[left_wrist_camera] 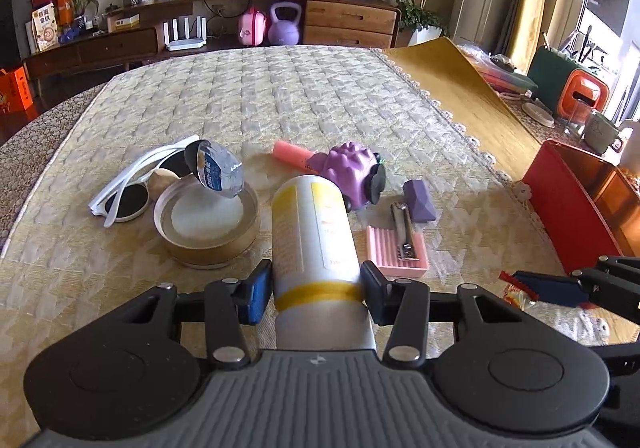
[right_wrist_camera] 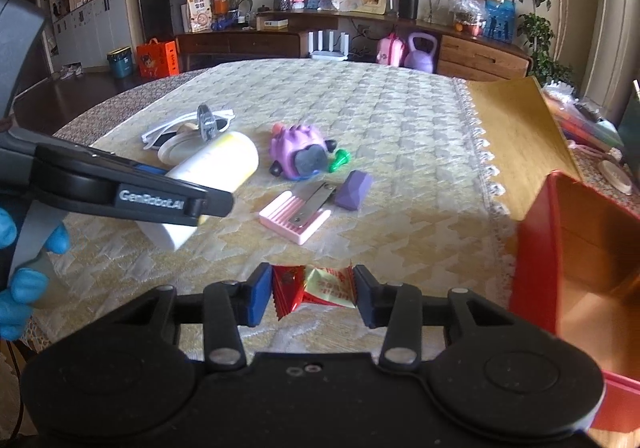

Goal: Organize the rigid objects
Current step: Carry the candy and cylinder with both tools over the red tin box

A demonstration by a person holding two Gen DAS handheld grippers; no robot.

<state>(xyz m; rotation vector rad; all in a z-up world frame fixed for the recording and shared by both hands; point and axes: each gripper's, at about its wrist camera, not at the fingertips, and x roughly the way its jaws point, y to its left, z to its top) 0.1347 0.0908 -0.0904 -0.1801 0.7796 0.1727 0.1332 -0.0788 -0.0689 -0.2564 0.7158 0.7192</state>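
My left gripper (left_wrist_camera: 316, 288) is shut on a white and yellow bottle (left_wrist_camera: 312, 232), held lying forward above the table; it also shows in the right wrist view (right_wrist_camera: 216, 168). My right gripper (right_wrist_camera: 314, 290) is shut on a red and yellow snack packet (right_wrist_camera: 316, 286), low over the cloth beside the red box (right_wrist_camera: 576, 248). On the table lie white sunglasses (left_wrist_camera: 132, 184), a round tin (left_wrist_camera: 208, 228) with a crumpled foil lid (left_wrist_camera: 218, 168), a purple toy car (left_wrist_camera: 352, 176), a pink marker (left_wrist_camera: 292, 156), a purple block (left_wrist_camera: 419, 202), and a nail clipper (left_wrist_camera: 404, 230) on a pink ribbed pad (left_wrist_camera: 396, 252).
The red box (left_wrist_camera: 576, 200) stands open at the table's right edge. A yellow mat (left_wrist_camera: 452, 88) lies folded at the far right, with a mug (left_wrist_camera: 600, 132) and an orange device (left_wrist_camera: 584, 96) beyond. A green piece (right_wrist_camera: 340, 160) lies by the toy car.
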